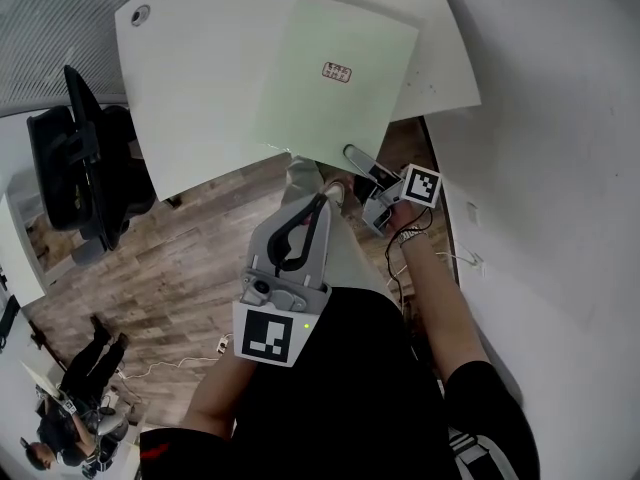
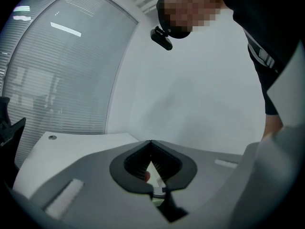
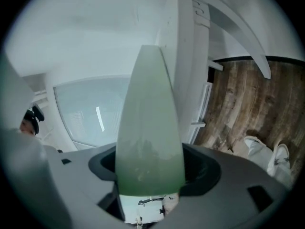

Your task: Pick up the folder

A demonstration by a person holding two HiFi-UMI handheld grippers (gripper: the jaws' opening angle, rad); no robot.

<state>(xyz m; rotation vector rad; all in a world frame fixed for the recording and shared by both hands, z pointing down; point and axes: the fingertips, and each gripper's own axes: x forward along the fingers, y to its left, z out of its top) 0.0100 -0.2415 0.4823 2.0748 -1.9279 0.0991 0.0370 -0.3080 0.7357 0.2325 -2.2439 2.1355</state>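
Green folder [image 3: 150, 128] edge stands between the spread jaws of the right gripper [image 1: 355, 156], with no pinch on it as far as the right gripper view shows. Left gripper [image 1: 322, 201] jaws are pressed together at the tips with nothing pinched, and it is held just short of the near edge of the counter [image 1: 190, 88], beside the right gripper. Folder lies flat on the white counter, its near edge overhanging the counter's rim above the wood floor [image 1: 190, 258], and the right gripper meets it there.
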